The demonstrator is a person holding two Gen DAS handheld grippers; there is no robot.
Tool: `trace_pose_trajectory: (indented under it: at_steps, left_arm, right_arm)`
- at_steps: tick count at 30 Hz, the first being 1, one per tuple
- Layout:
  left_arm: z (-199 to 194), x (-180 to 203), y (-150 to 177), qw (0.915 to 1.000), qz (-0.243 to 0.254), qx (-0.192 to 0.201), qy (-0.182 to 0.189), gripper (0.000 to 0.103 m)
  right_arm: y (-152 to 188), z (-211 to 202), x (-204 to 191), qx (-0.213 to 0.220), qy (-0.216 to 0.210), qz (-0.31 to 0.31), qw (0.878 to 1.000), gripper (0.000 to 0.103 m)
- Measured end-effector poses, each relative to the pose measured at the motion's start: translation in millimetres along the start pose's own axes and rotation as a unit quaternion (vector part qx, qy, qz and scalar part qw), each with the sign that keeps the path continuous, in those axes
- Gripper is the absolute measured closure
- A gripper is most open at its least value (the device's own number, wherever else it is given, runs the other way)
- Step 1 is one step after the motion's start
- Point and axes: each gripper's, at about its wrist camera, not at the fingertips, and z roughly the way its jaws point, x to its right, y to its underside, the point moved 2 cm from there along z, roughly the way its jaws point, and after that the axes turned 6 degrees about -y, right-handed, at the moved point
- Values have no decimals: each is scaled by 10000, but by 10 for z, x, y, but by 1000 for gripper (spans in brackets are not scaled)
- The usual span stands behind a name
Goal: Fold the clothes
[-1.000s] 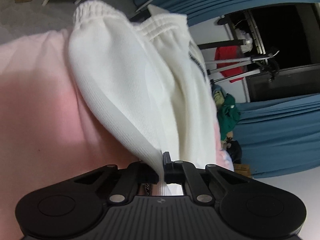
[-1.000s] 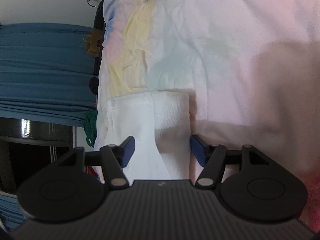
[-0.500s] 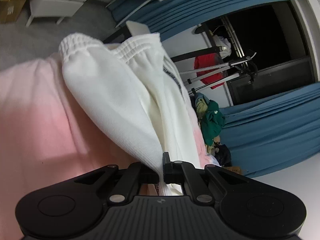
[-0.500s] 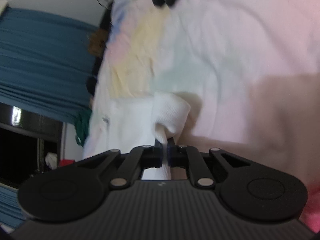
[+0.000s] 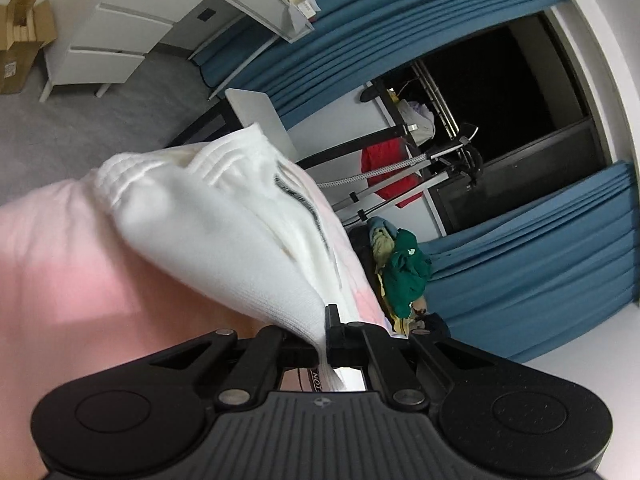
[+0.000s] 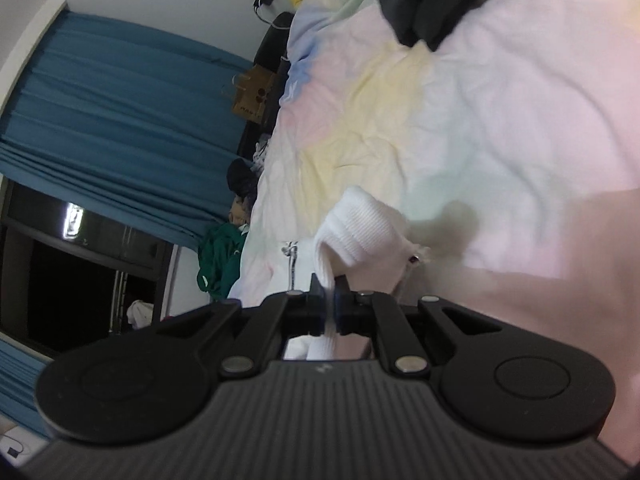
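Two grippers, left (image 5: 325, 334) and right (image 6: 329, 309), each pinched tight on the white garment (image 5: 208, 236) above the bed (image 6: 500, 128); we should keep both edges level and taut.

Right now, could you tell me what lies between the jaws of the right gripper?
In the right wrist view, a fold of the white garment is pinched in the right gripper; the jaws are shut on it, above the pastel bedsheet.

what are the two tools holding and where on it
Both are shut on the white garment: the left tool pinches a fabric edge, the right tool a ribbed cuff.
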Motion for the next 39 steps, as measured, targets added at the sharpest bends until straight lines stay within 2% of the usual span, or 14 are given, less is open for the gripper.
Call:
trace_pose_trajectory:
  at_steps: [6,12,16,18,20,22,24,28,29,31,32,35,37,39]
  left_arm:
    - [592,630,-334,9999,103,84,-41,101]
    - [1887,1082,-747,9984,270,3,-490,101]
    - [2812,1099,-862,9947,439,-179,-911,100]
    - [3162,1006,-863,9924,413,-333,-1110,100]
    - [3417,896,-845,9904,438,-457,-1229,99]
    - [3468,866,-841,9909,574,-495,-1112,96]
    - [3501,843,-837,9913,720,-524,-973,90]
    - [3012,728,-755,9937,632,-508,-768,49]
    - [2883,699,-734,9943,606,-503,-718,41]
    - [2626,640,-692,9953,553,-493,-617,32]
    - [2498,611,-670,9958,527,-489,-566,24]
    - [2112,522,-607,9970,449,-474,-414,20]
    - [1881,341,-536,9971,142,-392,-642,19]
    - [1676,182,-456,9939,-228,17,-1083,19]
  right_arm:
    - [-69,774,-516,-62,95,-362,9993,95]
    - [4,2040,-995,-199,397,-893,9950,95]
    - [154,2845,-1078,-394,744,-1223,9889,95]
    - [217,3190,-973,-564,952,-1314,9851,95]
    - [227,3364,-843,-754,953,-1271,9844,93]
    - [220,3466,-741,-920,843,-1239,9844,92]
    - [176,3404,-725,-1007,533,-1369,9840,85]
    - [26,2949,-774,-908,-109,-1531,9840,42]
    - [-16,2784,-767,-909,-326,-1461,9845,38]
    - [-78,2429,-737,-882,-662,-1348,9847,37]
    - [-82,2240,-705,-860,-693,-1302,9853,34]
    - [-13,1799,-490,-1106,-552,-929,9880,31]
    - [92,1643,-312,-1397,-424,-502,9880,31]
    - [240,1592,-161,-1696,-318,-286,9846,30]
